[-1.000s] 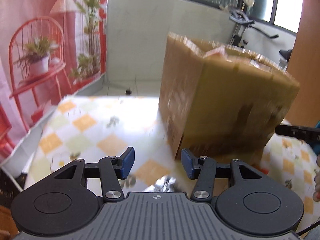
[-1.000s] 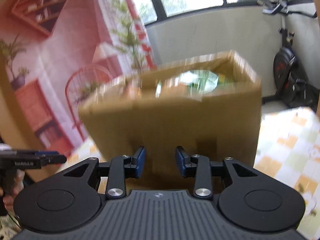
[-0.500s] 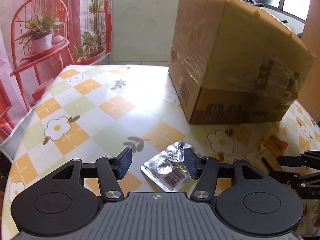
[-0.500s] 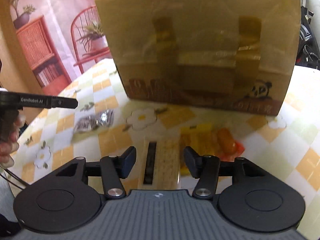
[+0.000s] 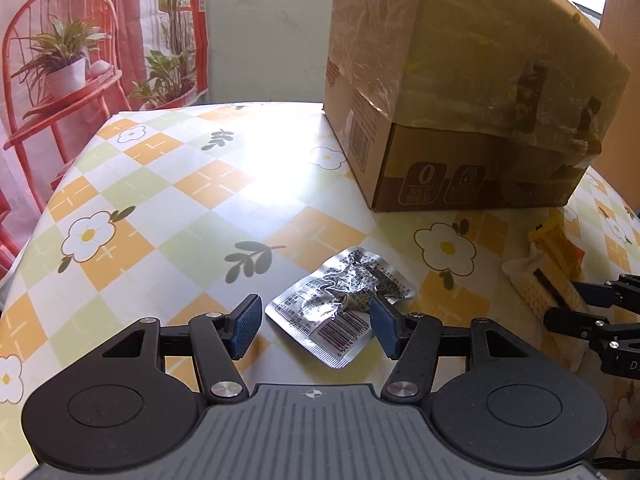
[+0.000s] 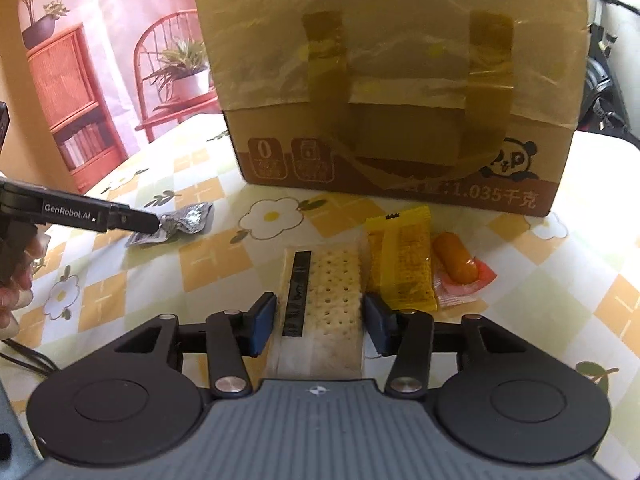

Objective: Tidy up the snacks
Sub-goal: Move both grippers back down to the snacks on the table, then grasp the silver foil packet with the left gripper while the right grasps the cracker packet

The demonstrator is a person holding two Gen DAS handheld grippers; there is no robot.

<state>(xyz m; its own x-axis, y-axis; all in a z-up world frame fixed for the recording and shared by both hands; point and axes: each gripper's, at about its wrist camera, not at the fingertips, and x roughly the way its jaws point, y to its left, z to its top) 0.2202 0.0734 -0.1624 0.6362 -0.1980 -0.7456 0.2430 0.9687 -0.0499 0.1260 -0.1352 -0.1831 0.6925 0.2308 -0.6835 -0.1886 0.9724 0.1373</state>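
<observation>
A silver foil packet point(image 5: 344, 304) lies flat on the flowered tablecloth point(image 5: 160, 184), between the fingers of my left gripper point(image 5: 314, 326), which is open. A clear-wrapped cracker packet point(image 6: 328, 292) lies between the fingers of my right gripper point(image 6: 320, 320); its jaws are closing and the pads stand just off the wrapper. Right of the crackers lie a yellow snack packet point(image 6: 404, 260) and an orange sausage point(image 6: 456, 264) in a clear wrapper. A tall taped cardboard box point(image 6: 392, 80) stands behind them. The left gripper point(image 6: 136, 222) shows from the side at the silver packet point(image 6: 184, 220).
The box point(image 5: 460, 100) fills the far right of the table. The table edge point(image 5: 36, 216) drops away at the left, with a red printed backdrop behind it. A person's hand point(image 6: 16, 280) holds the left gripper. An exercise bike point(image 6: 608, 80) stands behind the box.
Both grippers have sunk toward the table, so the box's open top has left view and the snacks now show. The right jaws opened wider around the cracker packet, then narrowed.
</observation>
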